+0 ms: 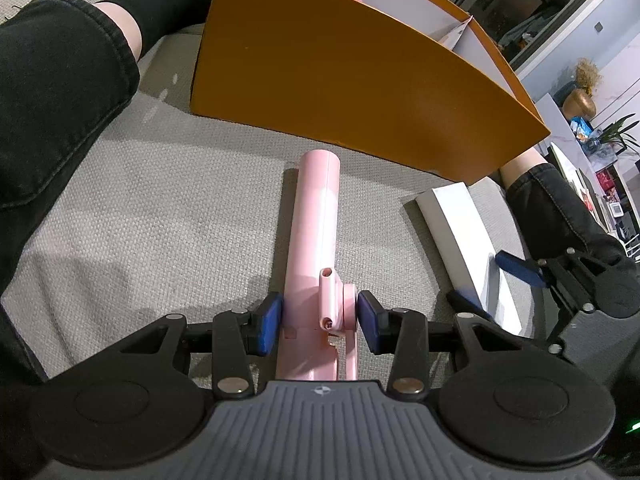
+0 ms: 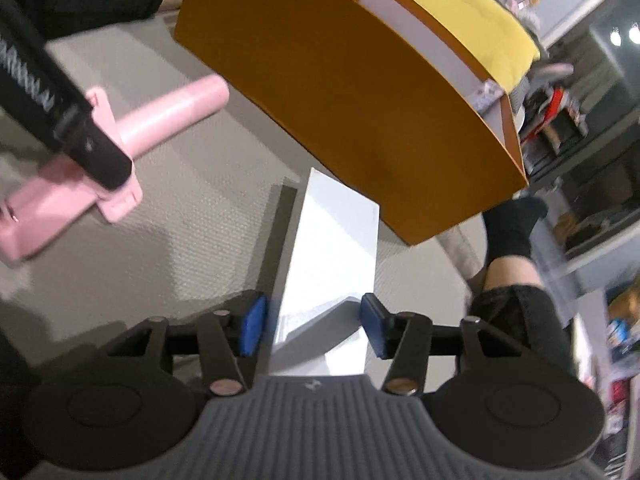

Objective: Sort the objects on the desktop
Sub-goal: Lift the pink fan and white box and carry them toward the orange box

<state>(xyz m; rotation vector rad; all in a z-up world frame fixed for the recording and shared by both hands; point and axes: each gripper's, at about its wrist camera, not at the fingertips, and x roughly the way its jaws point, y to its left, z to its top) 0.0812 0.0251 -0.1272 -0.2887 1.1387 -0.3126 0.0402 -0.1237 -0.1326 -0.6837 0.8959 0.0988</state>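
Note:
A pink handheld device (image 1: 316,232) with a long round barrel lies on the grey fabric surface, pointing at the orange box (image 1: 352,80). My left gripper (image 1: 320,322) has its blue pads closed on the device's hinged end. The device also shows in the right wrist view (image 2: 168,116), with the left gripper across it. A long white box (image 2: 332,248) lies beside the orange box (image 2: 340,92). My right gripper (image 2: 314,328) straddles the white box's near end; its left pad touches, its right pad stands slightly off. The white box shows in the left wrist view (image 1: 460,232).
The orange box is open-topped with white inner walls and holds a yellow item (image 2: 480,28). The person's legs in black trousers and socks (image 1: 52,92) flank the work area. Shelves and clutter (image 1: 592,128) stand at the far right.

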